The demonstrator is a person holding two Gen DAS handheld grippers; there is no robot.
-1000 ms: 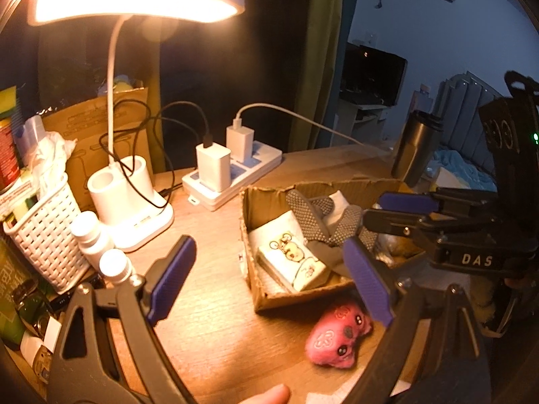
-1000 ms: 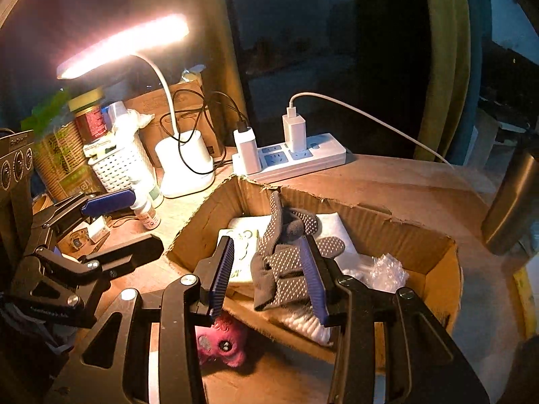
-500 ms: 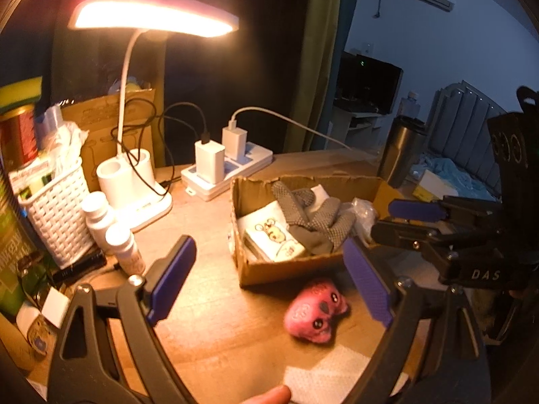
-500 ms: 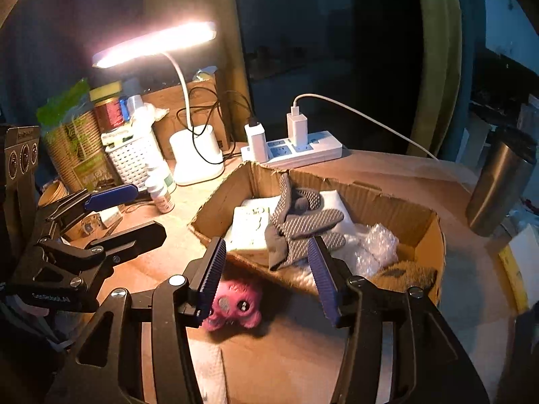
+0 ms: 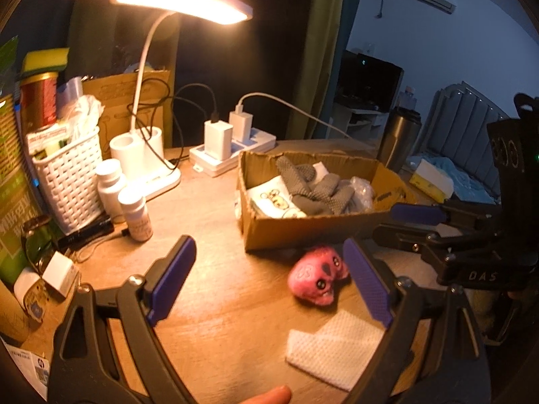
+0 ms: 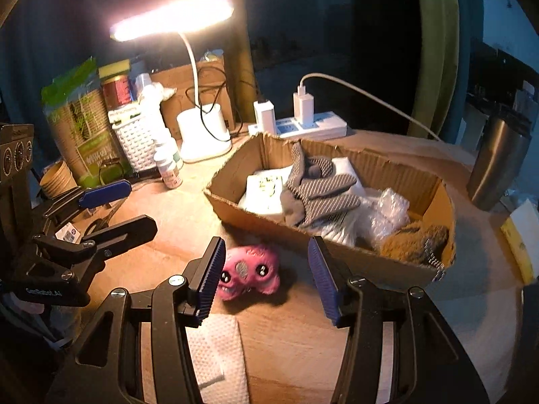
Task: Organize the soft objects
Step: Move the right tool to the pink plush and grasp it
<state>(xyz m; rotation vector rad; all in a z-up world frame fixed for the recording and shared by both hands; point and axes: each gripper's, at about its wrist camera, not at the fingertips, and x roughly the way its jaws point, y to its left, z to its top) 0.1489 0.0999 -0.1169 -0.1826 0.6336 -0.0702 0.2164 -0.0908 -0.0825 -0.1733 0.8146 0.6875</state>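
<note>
A pink plush toy (image 5: 318, 277) (image 6: 249, 272) lies on the wooden desk in front of a cardboard box (image 5: 303, 229) (image 6: 337, 245). The box holds grey gloves (image 5: 315, 192) (image 6: 315, 195), a white folded cloth with a cartoon print (image 5: 269, 198) (image 6: 262, 188), crinkled plastic and a brown fuzzy item (image 6: 414, 239). A white textured cloth (image 5: 333, 346) (image 6: 219, 353) lies flat near me. My left gripper (image 5: 273, 286) is open and empty above the desk. My right gripper (image 6: 266, 279) is open and empty, with the toy just beyond its fingertips.
A lit desk lamp (image 5: 182, 0) stands at the back left beside a white basket (image 5: 70, 175) and two white bottles (image 5: 134, 212). A power strip with chargers (image 5: 232, 148) lies behind the box. A steel tumbler (image 6: 498, 165) stands at the right.
Both grippers have drawn back and up from the box. The pink toy and the white cloth have come further into view. Both stay open.
</note>
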